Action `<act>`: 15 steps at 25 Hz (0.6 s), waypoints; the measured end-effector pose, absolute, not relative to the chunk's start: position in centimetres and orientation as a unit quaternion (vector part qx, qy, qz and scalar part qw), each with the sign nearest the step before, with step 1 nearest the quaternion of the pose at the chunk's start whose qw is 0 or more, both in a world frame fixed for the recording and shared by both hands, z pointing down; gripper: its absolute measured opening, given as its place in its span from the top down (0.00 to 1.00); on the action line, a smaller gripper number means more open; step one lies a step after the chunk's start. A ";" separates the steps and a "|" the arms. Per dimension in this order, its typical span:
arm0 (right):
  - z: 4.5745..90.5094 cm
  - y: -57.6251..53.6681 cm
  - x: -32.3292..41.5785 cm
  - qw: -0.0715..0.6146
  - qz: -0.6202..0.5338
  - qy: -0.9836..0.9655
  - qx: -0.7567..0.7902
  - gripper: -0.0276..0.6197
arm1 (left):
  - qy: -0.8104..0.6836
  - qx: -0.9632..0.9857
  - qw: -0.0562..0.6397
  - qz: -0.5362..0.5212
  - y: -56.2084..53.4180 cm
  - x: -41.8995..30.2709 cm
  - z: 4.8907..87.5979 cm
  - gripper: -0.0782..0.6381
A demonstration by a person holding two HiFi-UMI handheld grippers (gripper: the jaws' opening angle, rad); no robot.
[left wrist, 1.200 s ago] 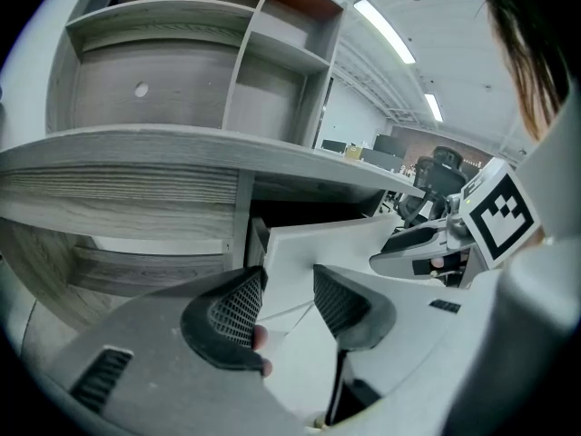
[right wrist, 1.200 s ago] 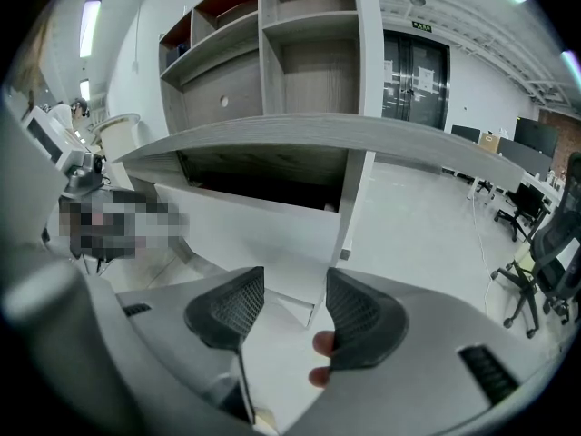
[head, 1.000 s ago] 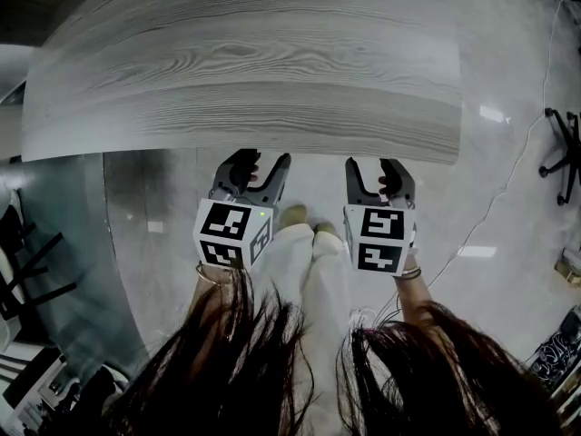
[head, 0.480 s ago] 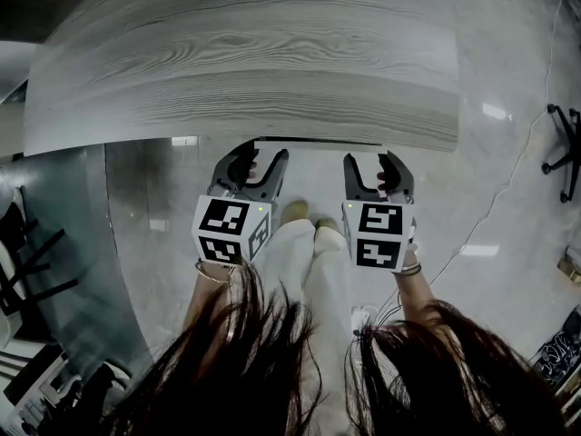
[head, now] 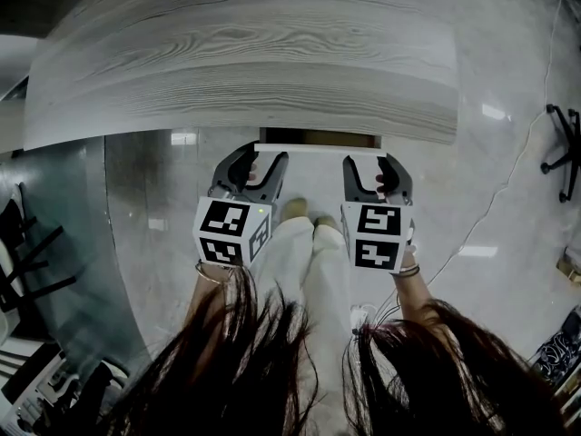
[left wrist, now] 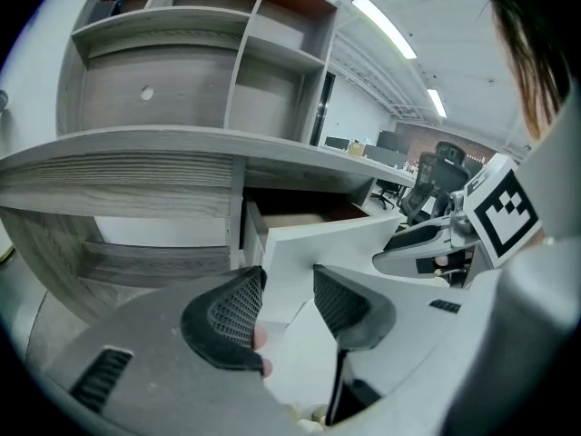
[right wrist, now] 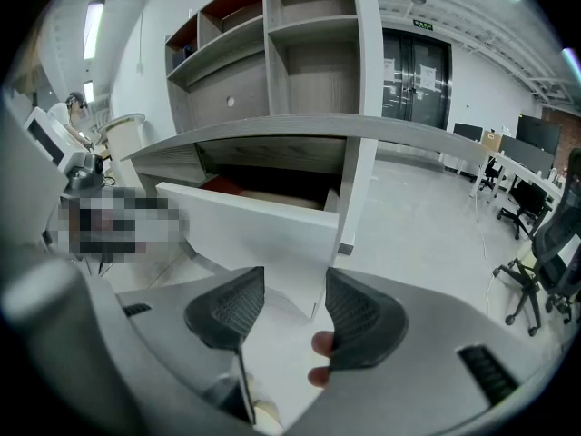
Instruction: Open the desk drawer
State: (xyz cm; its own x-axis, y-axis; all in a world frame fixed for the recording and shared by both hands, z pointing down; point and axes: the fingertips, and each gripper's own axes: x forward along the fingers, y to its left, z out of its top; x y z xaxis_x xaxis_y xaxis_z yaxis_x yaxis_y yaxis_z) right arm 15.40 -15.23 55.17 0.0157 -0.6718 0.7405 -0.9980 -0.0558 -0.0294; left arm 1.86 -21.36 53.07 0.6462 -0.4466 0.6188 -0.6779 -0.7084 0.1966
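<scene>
The white drawer front (head: 318, 149) juts a little out from under the grey wood-grain desk top (head: 245, 62), with a dark strip of drawer interior (head: 318, 138) showing behind it. My left gripper (head: 257, 157) stands open at the front's left end, fingertips right against it. The right gripper (head: 374, 160) stands open at the right end. In the left gripper view the drawer front (left wrist: 336, 243) shows in the gap of the left gripper (left wrist: 286, 293). In the right gripper view the drawer front (right wrist: 245, 225) lies just beyond the right gripper (right wrist: 295, 302). Whether either jaw touches the board is hidden.
The person's legs and shoes (head: 304, 221) stand below the drawer on a glossy grey floor. An office chair (head: 563, 153) and a cable (head: 490, 216) are at the right. Open shelving (left wrist: 182, 62) rises behind the desk; a desk leg (right wrist: 359, 198) stands right of the drawer.
The drawer has slid out from under the desk edge: hidden a second ago, its white front and dark opening now show. Both grippers stayed at its front, barely shifting.
</scene>
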 end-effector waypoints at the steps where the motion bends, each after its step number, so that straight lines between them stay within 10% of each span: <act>1: 55.2 -15.2 15.3 0.269 0.304 -0.632 0.660 0.62 | -0.319 0.882 0.211 0.275 -21.3 1.8 53.1 0.66; 15: 55.3 -13.6 14.6 0.272 0.310 -0.629 0.659 0.62 | -0.320 0.881 0.211 0.277 -19.7 1.0 53.1 0.66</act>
State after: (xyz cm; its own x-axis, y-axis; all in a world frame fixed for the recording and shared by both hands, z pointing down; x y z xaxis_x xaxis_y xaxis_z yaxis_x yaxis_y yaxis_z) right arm 14.58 -13.58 55.31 0.0172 -0.6609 0.7502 -0.9976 -0.0611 -0.0310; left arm 1.02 -19.65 53.15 0.6411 -0.4465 0.6242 -0.6813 -0.7056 0.1949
